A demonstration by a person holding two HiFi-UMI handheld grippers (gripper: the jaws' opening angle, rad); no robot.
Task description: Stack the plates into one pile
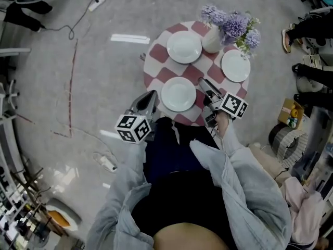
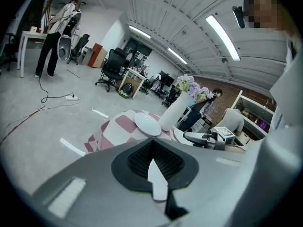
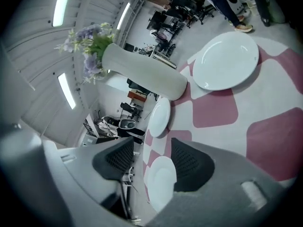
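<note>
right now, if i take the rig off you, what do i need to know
Left gripper: jaws together, empty, at the near-left edge of the table.
Right gripper: jaws apart, gripping nothing, over the table just right of the near plate.
Plates: three, all lying apart: the near plate, the far plate, and the right plate beside the flower vase.
Done: nothing stacked yet.
Left: move two plates onto the third, probably keeping clear of the vase.
</note>
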